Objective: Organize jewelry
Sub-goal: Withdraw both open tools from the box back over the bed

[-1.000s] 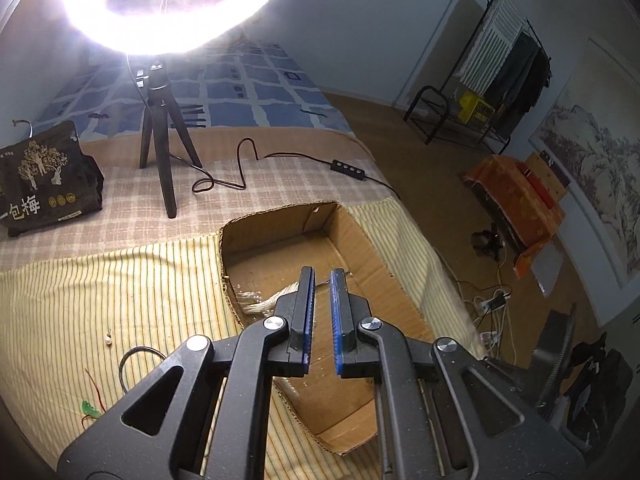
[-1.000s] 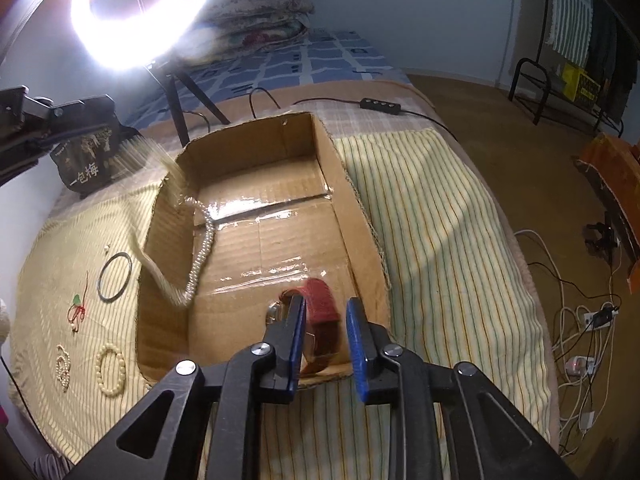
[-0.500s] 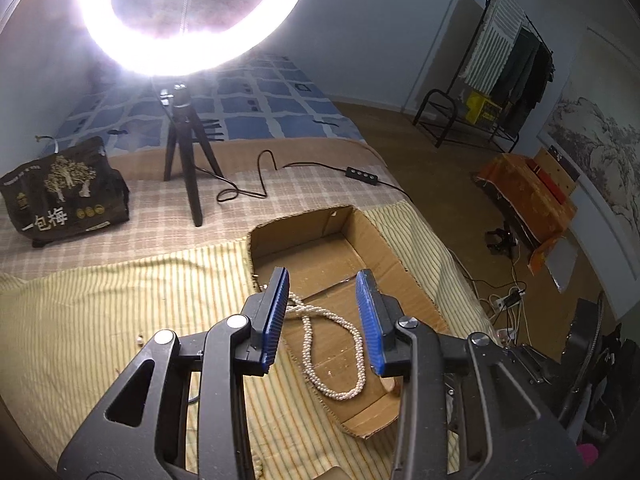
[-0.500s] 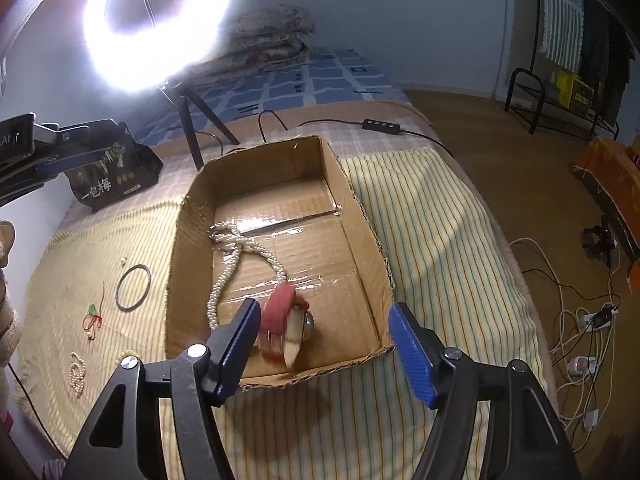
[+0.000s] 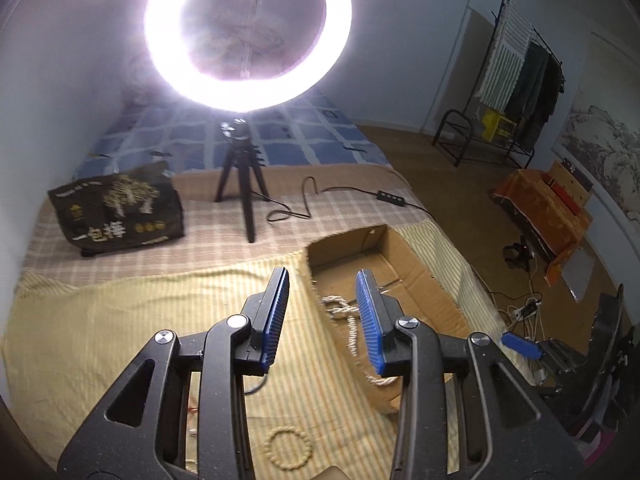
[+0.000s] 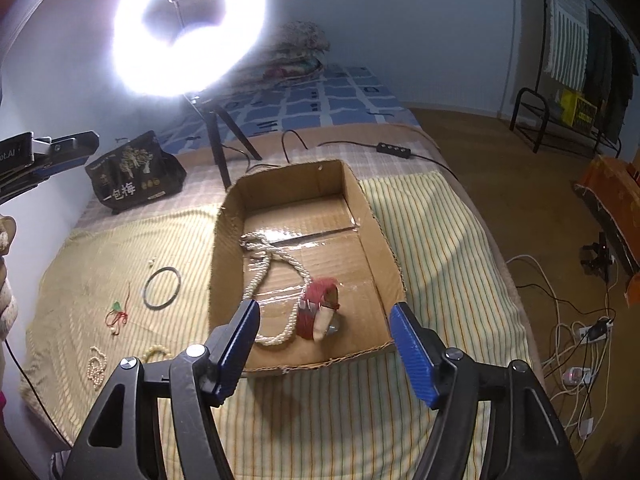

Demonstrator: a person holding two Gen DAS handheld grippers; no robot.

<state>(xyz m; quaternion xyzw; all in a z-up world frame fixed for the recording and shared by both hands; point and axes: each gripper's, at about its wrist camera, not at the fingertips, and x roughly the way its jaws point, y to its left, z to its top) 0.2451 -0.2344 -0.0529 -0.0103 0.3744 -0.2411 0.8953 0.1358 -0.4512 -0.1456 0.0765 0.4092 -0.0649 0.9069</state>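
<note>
Both tongs hang with jaws spread and nothing between them: the left tongs (image 5: 322,320) above the striped cloth (image 5: 120,320) at the near left wall of the cardboard box (image 5: 424,264), the right tongs (image 6: 324,344) wider apart, above the box's near wall. The right wrist view looks straight into the box (image 6: 360,200), where the pearl necklace (image 6: 276,264) runs from the far left corner toward the near wall, touching a red bracelet (image 6: 316,308) standing on edge beside it; the left view catches only the necklace's knotted end (image 5: 340,308) and hides the bracelet. On the cloth left of the box the right view shows a dark bangle (image 6: 162,288), a red cord with a green charm (image 6: 117,312) and a small pearl string (image 6: 96,364), all well apart. The left view alone shows a bead bracelet (image 5: 288,450) whole beneath its tongs. The box's right half lies bare, and the cloth to its right runs unbroken to the bed edge. Behind stand the ring light (image 6: 188,28) and a black bag (image 6: 136,172).
</note>
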